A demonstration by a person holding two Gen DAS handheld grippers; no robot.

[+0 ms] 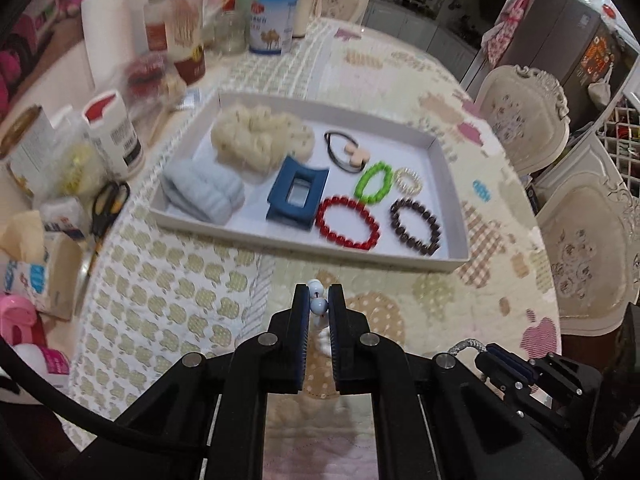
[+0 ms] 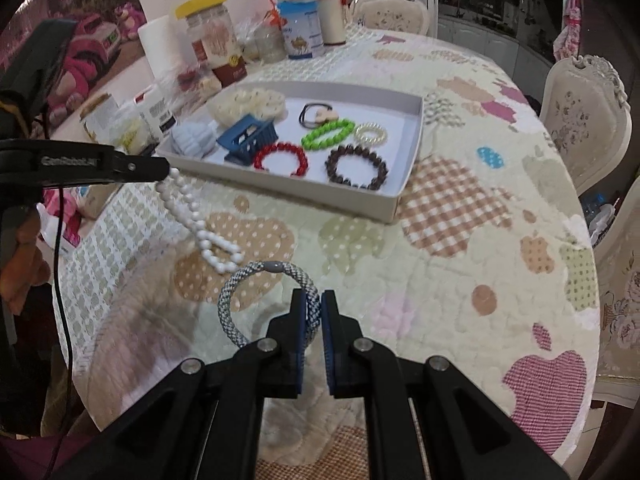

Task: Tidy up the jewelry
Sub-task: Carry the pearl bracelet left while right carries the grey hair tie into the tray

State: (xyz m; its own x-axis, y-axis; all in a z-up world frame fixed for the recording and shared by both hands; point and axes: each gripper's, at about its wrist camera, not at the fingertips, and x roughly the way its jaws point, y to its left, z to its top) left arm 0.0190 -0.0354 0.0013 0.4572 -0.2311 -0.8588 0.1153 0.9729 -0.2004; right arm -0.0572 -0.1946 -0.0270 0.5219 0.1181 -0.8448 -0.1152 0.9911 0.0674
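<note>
A white tray (image 1: 448,264) on the quilted table holds a red bead bracelet (image 1: 347,222), a dark brown one (image 1: 416,226), a green one (image 1: 375,182), a pearly ring bracelet (image 1: 407,181), a black hair tie (image 1: 344,152), a blue claw clip (image 1: 297,196) and fluffy scrunchies (image 1: 260,136). My left gripper (image 1: 319,300) is shut on a white bead necklace (image 2: 200,224), which hangs from it above the table in front of the tray. My right gripper (image 2: 313,304) is shut on a grey-white woven bracelet (image 2: 240,284), held low over the table.
Jars, bottles, a tin (image 1: 272,20), scissors (image 1: 108,200) and tissue crowd the table's left and far side. Ornate chairs (image 1: 524,116) stand along the right edge. The tray also shows in the right wrist view (image 2: 400,196).
</note>
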